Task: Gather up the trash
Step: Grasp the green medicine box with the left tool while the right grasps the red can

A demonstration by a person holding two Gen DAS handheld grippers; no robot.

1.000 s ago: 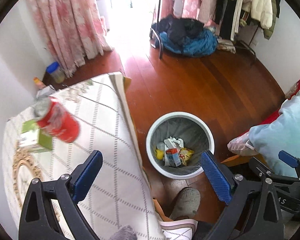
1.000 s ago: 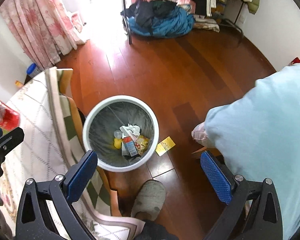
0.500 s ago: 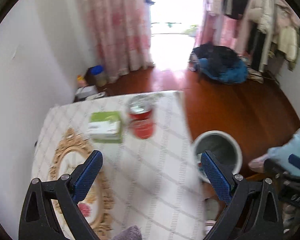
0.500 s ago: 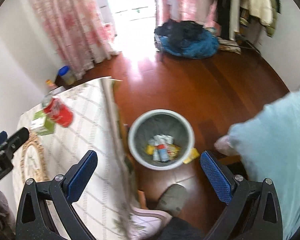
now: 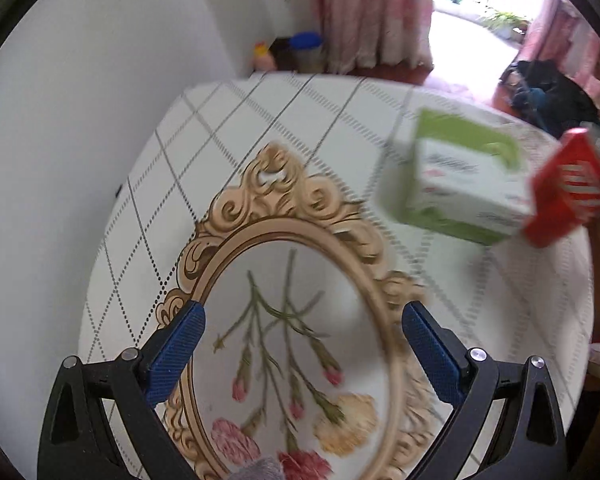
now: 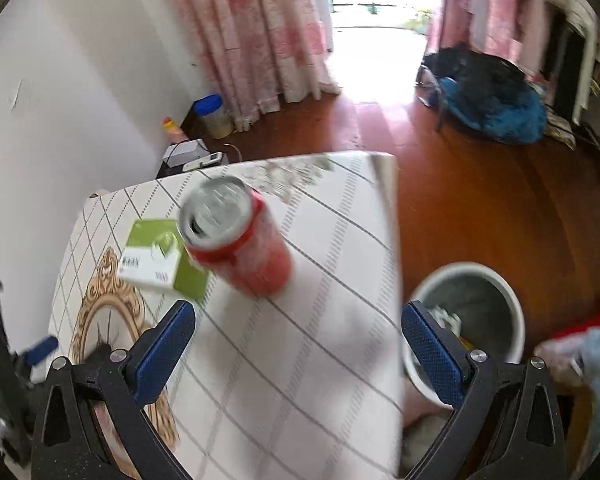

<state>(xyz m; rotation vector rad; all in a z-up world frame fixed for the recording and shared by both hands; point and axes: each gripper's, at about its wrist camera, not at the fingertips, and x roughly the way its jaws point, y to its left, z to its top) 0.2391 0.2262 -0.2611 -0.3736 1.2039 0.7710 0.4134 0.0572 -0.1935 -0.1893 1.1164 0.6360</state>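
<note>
A red soda can (image 6: 236, 240) stands on the white checked tablecloth (image 6: 300, 360), just ahead of my right gripper (image 6: 298, 340), which is open and empty. A green and white carton (image 6: 160, 256) lies left of the can. In the left wrist view the carton (image 5: 464, 184) and the can (image 5: 568, 192) are at the right. My left gripper (image 5: 304, 344) is open and empty above the gold-framed flower print (image 5: 292, 320). The grey trash bin (image 6: 472, 316) holds some litter and stands on the floor right of the table.
A white wall (image 5: 80, 120) runs along the table's left side. Pink curtains (image 6: 260, 32), a blue-lidded jar (image 6: 214, 116) and a pile of dark and blue clothes (image 6: 496, 100) are at the back on the wooden floor (image 6: 480, 200).
Both grippers have swung left from over the bin to over the table. The can and carton are now much closer in both views.
</note>
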